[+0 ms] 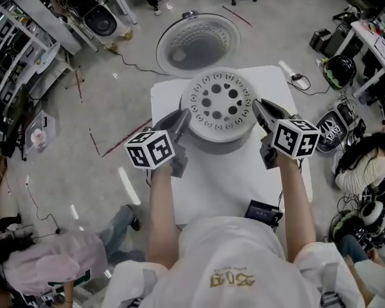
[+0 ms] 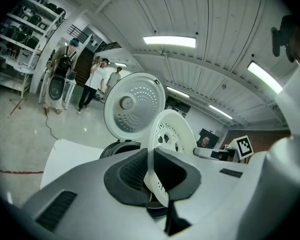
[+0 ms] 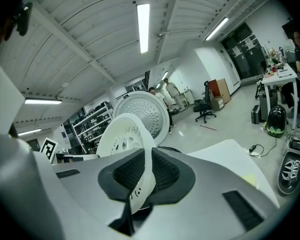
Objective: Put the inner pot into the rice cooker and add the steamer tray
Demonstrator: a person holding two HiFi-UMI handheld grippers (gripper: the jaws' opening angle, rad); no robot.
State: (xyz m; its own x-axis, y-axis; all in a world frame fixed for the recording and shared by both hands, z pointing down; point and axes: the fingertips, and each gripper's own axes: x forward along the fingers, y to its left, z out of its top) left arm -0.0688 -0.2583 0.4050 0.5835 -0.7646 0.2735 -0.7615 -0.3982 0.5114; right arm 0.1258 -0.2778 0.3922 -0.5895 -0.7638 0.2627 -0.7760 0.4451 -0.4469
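A white round steamer tray with holes hangs level over the grey rice cooker, which stands on a white table. My left gripper is shut on the tray's left rim and my right gripper on its right rim. The cooker's lid stands open behind. In the left gripper view the tray shows edge-on, its rim pinched between the dark pads of that gripper, with the lid beyond. The right gripper view shows the tray clamped the same way by that gripper. The tray hides the cooker's inside.
A small black device lies at the table's near right corner. A person crouches on the floor at lower left. Bags and helmets crowd the floor at right, and cables run across it. Shelves line the left wall.
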